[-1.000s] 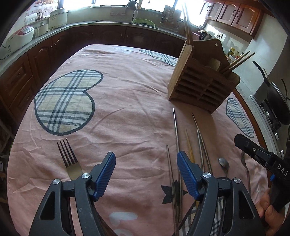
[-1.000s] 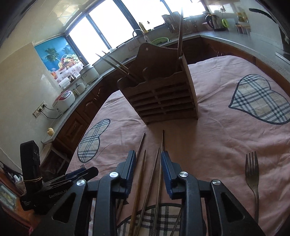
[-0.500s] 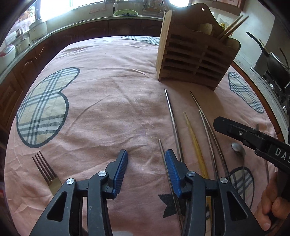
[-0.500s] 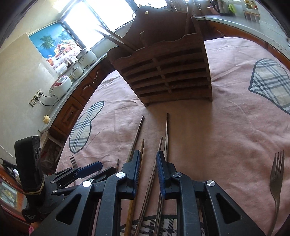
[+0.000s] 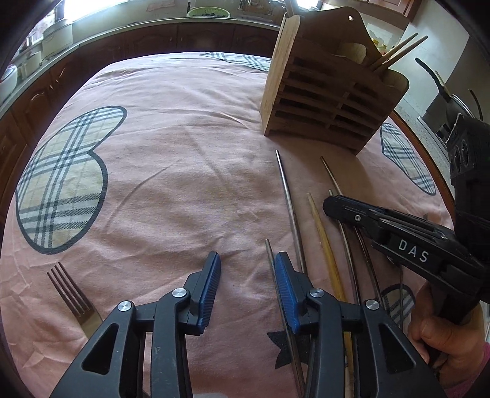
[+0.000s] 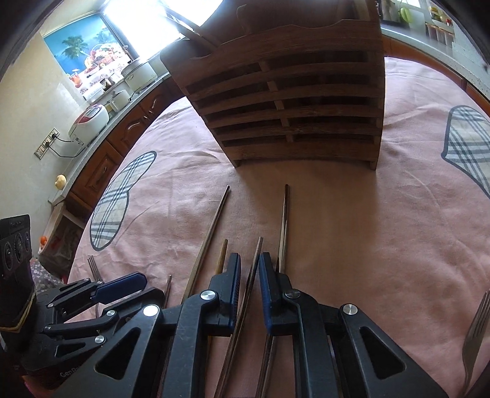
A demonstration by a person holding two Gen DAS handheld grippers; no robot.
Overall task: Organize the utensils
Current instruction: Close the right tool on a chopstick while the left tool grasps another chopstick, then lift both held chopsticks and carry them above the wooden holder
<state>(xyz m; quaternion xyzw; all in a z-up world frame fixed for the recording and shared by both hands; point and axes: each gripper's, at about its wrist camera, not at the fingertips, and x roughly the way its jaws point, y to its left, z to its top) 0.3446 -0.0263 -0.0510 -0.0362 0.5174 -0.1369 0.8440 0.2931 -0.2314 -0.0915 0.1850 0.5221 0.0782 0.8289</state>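
**Kitchen backdrop, non-task items**

Pink cloth w/ plaid heart patches covers the surface; dark wood cabinets run along the wall under a grey counter; white-and-red rice cooker plugged into a wall socket; white pot further along; tropical palm poster beside a bright window; green bowl on the far counter; dark pan at right.
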